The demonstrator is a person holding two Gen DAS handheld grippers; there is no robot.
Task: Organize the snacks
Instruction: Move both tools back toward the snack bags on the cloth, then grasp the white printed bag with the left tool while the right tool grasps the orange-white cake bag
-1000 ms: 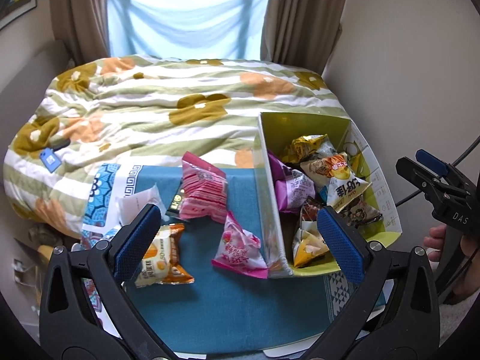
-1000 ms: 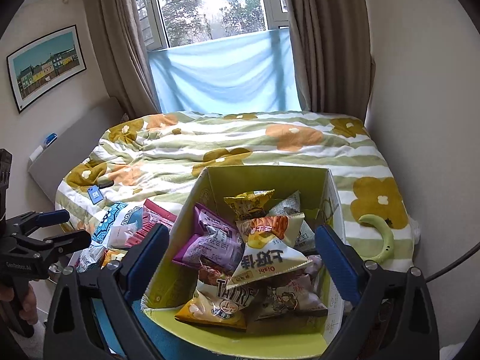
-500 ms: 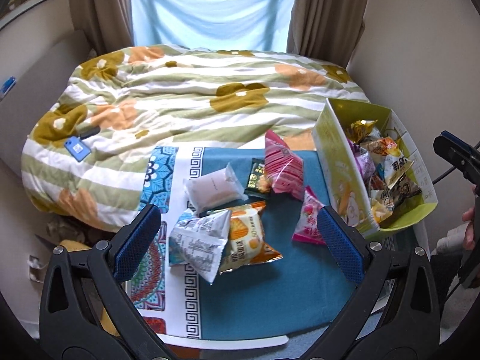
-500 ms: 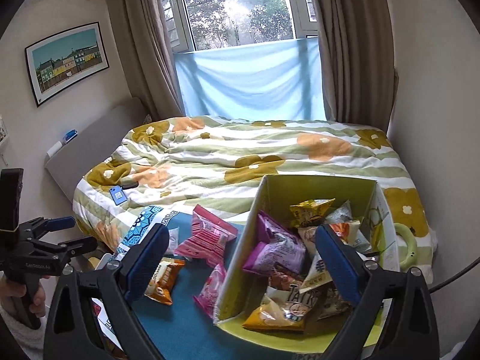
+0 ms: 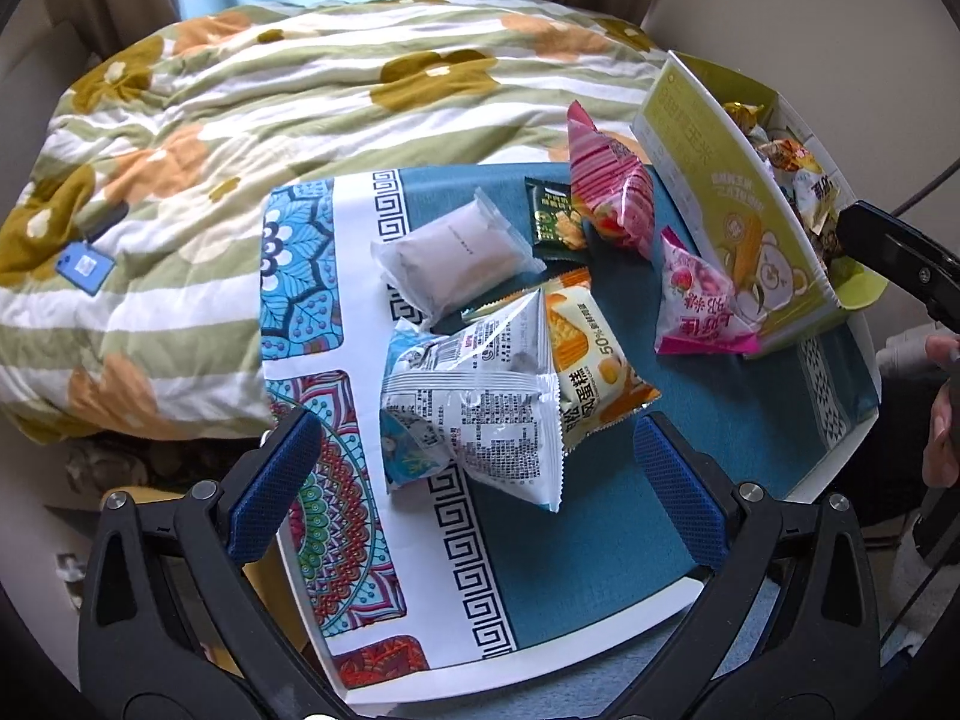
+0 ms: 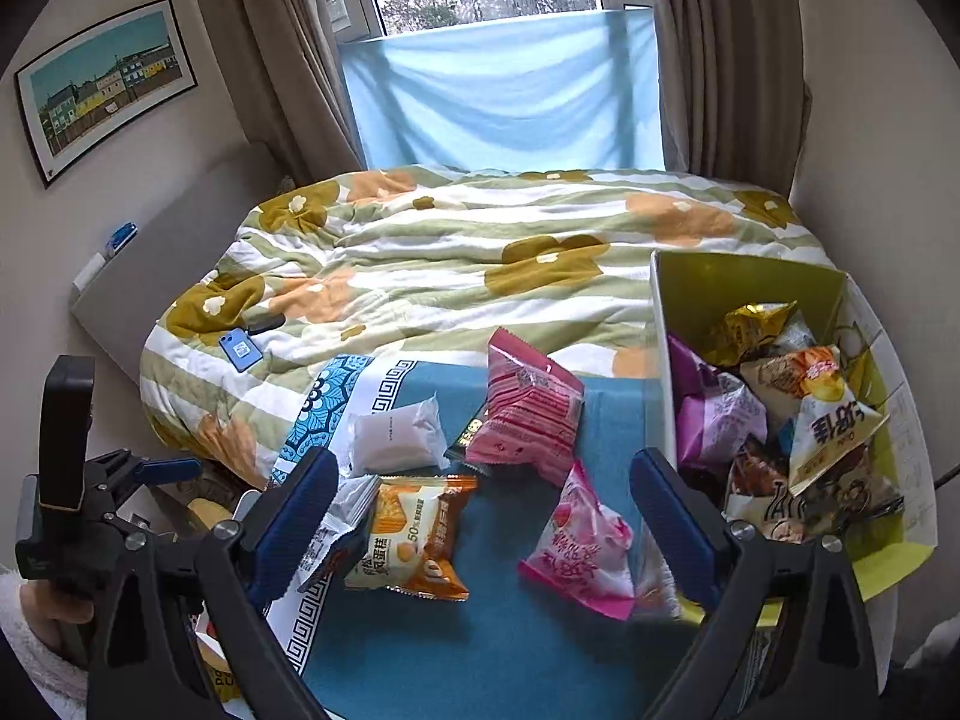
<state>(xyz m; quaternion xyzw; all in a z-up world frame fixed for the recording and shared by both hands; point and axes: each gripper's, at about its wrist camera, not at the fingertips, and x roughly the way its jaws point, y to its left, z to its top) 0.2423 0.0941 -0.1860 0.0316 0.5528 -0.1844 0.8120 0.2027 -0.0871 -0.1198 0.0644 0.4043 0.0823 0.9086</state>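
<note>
Left claw (image 5: 471,456), released, hovers over the crinkly white printed-foil snack packet (image 5: 480,396) (next into the yellow-green cardboard box (image 5: 738,204)); right claw (image 6: 480,516) gapes empty.

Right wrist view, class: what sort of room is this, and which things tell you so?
Most likely a bedroom in a home. A bed under a flowered quilt fills the middle, curtains frame a window behind it, and a framed picture hangs on the wall. Snack packets lie on a patterned mat laid on the bed's near end.
</note>
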